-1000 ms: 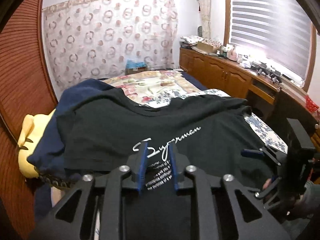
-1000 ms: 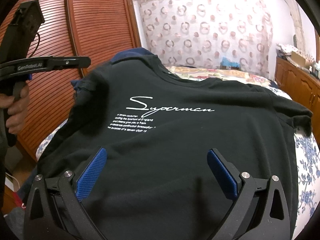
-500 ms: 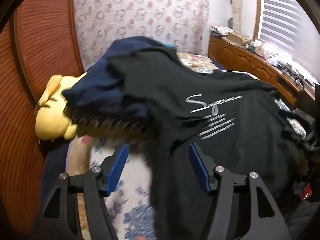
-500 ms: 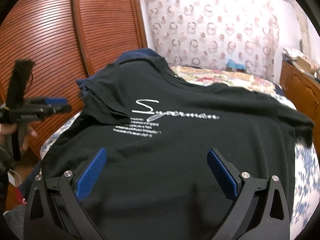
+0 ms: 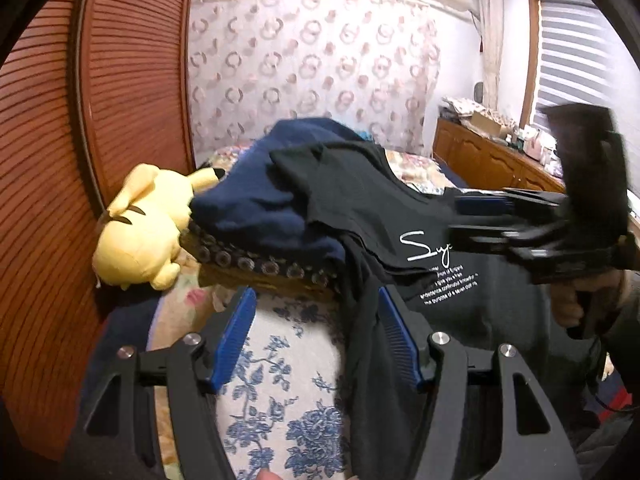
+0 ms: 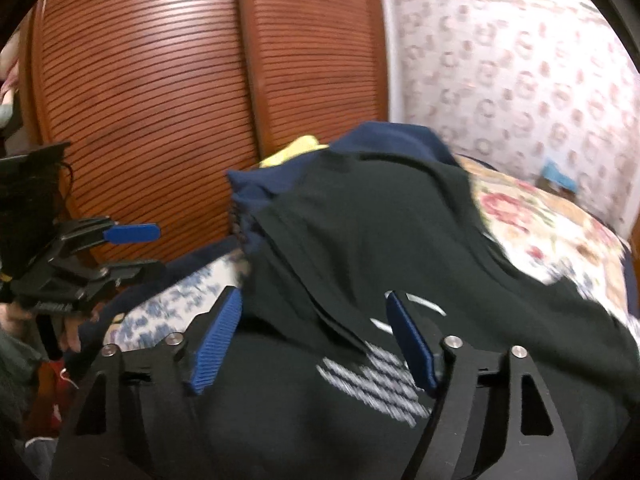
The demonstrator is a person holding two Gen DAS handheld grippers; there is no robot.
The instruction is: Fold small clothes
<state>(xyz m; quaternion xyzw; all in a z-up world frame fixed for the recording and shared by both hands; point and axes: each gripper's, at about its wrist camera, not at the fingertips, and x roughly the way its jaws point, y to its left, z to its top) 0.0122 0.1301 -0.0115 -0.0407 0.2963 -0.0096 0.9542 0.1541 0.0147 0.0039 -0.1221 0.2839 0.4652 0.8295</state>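
A black T-shirt (image 5: 400, 216) with white script lies spread on the bed, its upper part draped over a navy garment (image 5: 272, 204). It also shows in the right wrist view (image 6: 360, 232). My left gripper (image 5: 314, 340) is open at the shirt's left edge, the right pad against the hanging cloth, above the floral bedsheet (image 5: 288, 360). My right gripper (image 6: 314, 340) is open, low over the shirt near its print. The right gripper (image 5: 532, 220) also shows in the left wrist view, and the left gripper (image 6: 120, 248) shows in the right wrist view.
A yellow plush toy (image 5: 144, 232) lies left of the navy garment, by the slatted wooden wardrobe doors (image 6: 180, 80). A wooden cabinet (image 5: 492, 160) with clutter runs along the right wall under the blinds. A patterned curtain (image 5: 312, 64) hangs behind the bed.
My left gripper let go of the shirt's middle, opened and moved left to the shirt's edge. My right gripper stayed open, narrowed a little, and swung left over the print.
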